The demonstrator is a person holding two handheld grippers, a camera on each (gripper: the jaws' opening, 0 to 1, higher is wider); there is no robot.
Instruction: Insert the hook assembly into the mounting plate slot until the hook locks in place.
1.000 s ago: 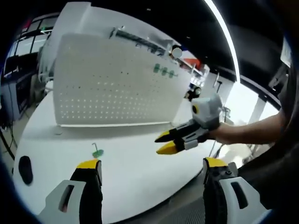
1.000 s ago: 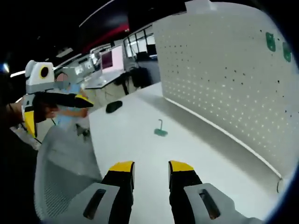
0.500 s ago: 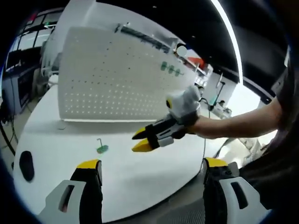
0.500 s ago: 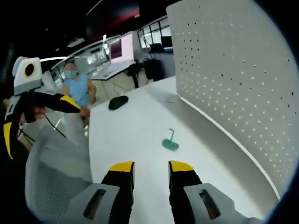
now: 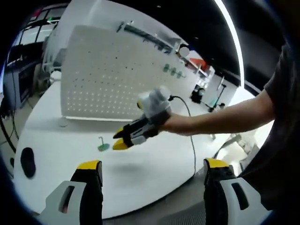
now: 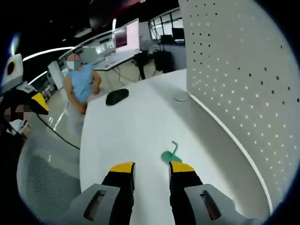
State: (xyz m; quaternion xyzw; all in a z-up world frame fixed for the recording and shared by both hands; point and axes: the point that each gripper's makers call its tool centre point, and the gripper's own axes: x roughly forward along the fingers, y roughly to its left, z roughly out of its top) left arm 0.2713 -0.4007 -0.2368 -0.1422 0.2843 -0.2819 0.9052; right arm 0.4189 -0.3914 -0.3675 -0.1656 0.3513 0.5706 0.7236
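Right gripper [image 5: 120,142] just beside green hook [image 5: 102,146]

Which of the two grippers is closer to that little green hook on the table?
The right gripper. Its tips sit just beside the hook, slightly above the table. The left gripper hangs back near the table's front edge, well short of it.

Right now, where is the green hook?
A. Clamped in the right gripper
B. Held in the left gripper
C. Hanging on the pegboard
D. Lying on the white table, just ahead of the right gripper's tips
D: the hook lies free on the table, just beyond the right gripper, whose jaws stand apart and empty; in the left gripper view it sits beside that gripper's tips.
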